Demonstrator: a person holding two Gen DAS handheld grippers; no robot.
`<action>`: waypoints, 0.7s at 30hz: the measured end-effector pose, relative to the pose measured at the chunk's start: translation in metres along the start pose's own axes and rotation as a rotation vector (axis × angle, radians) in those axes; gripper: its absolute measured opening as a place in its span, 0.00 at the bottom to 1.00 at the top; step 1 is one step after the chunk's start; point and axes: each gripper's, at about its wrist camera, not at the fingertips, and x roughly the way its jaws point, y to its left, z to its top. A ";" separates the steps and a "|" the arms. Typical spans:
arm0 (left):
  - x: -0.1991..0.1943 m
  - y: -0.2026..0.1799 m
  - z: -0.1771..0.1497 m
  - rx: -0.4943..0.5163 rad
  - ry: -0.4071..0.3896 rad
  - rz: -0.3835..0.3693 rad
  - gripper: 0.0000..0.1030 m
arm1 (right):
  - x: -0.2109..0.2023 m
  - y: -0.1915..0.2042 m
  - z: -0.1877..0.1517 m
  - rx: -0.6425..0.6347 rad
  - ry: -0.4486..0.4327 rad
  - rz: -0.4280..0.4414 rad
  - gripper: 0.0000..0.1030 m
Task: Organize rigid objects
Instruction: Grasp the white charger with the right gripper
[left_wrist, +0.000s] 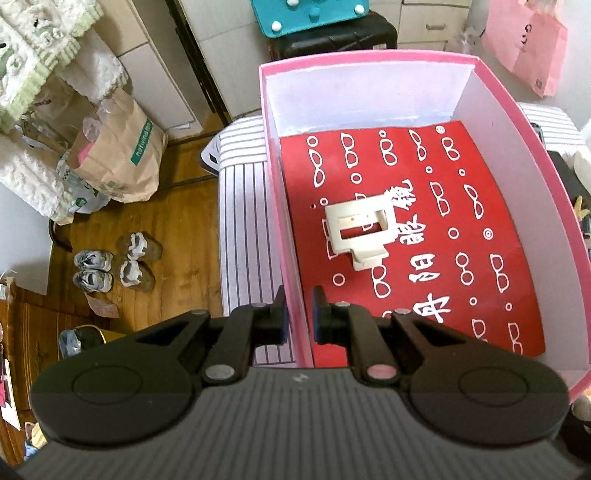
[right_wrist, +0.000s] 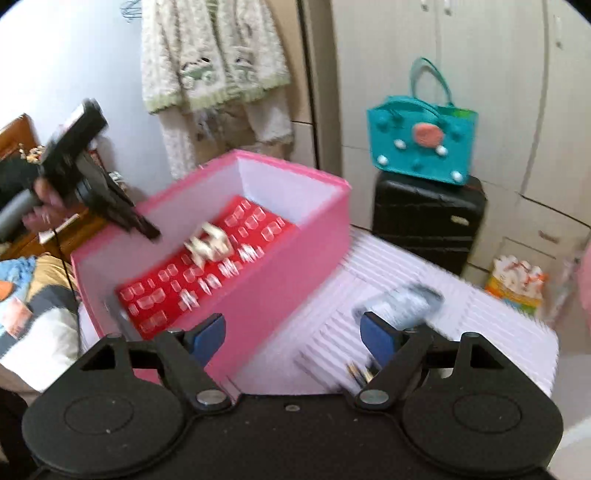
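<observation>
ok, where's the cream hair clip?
Cream hair clip lies inside the pink box, mid-floor on the red printed sheet, ahead of the left gripper.

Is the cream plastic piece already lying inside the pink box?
Yes: in the left wrist view the cream plastic piece lies flat on the red printed sheet at the bottom of the pink box.

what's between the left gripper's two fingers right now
The pink box's near side wall: in the left wrist view the left gripper straddles it, one finger outside, one inside, pinched on it.
</observation>
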 end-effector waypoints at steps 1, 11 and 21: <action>-0.001 0.000 -0.001 -0.007 -0.011 0.005 0.10 | -0.002 -0.004 -0.011 0.009 -0.004 -0.014 0.81; -0.005 0.008 -0.016 -0.121 -0.083 -0.015 0.06 | -0.002 -0.022 -0.073 0.047 0.047 -0.114 0.81; -0.005 0.011 -0.019 -0.190 -0.104 -0.024 0.07 | 0.015 0.005 -0.091 0.025 0.131 0.077 0.69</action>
